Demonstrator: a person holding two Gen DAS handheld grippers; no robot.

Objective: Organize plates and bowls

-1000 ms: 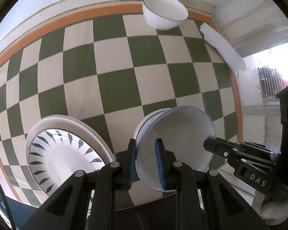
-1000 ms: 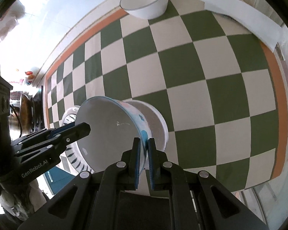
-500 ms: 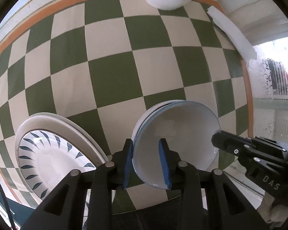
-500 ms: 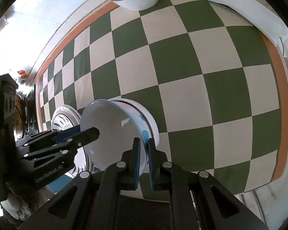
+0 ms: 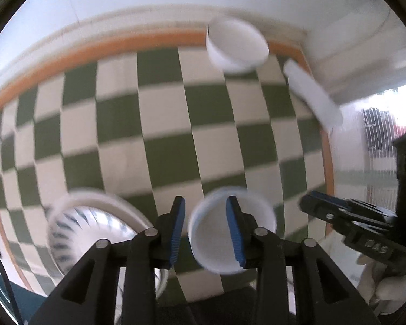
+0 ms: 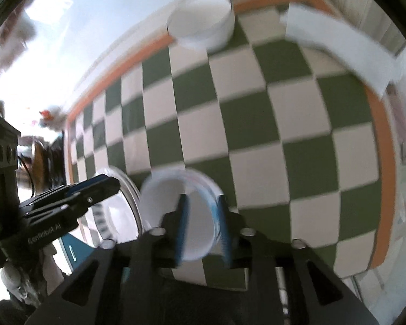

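A white bowl with a blue rim (image 5: 262, 216) (image 6: 162, 197) rests on the checkered cloth, seemingly in another white dish beneath it. My left gripper (image 5: 205, 233) straddles its left rim; the jaws are opening and the pads are clear of the rim. My right gripper (image 6: 203, 228) straddles the right rim, its jaws opening too, with gaps on both sides. Each gripper shows in the other's view: the right gripper (image 5: 338, 211) and the left gripper (image 6: 94, 189). A leaf-patterned plate (image 5: 81, 227) (image 6: 121, 216) lies just left of the bowl. Both views are blurred.
A second white bowl (image 5: 236, 46) (image 6: 203, 24) stands at the far edge of the green-and-cream checkered cloth (image 5: 162, 135). A white paper strip (image 5: 311, 100) (image 6: 338, 46) lies at the far right corner. A gloved hand (image 5: 387, 287) holds the right gripper.
Both grippers were shut on the bowl's rim; their jaws have spread and let go. Both have pulled back and up, so the bowl looks smaller and lower in view.
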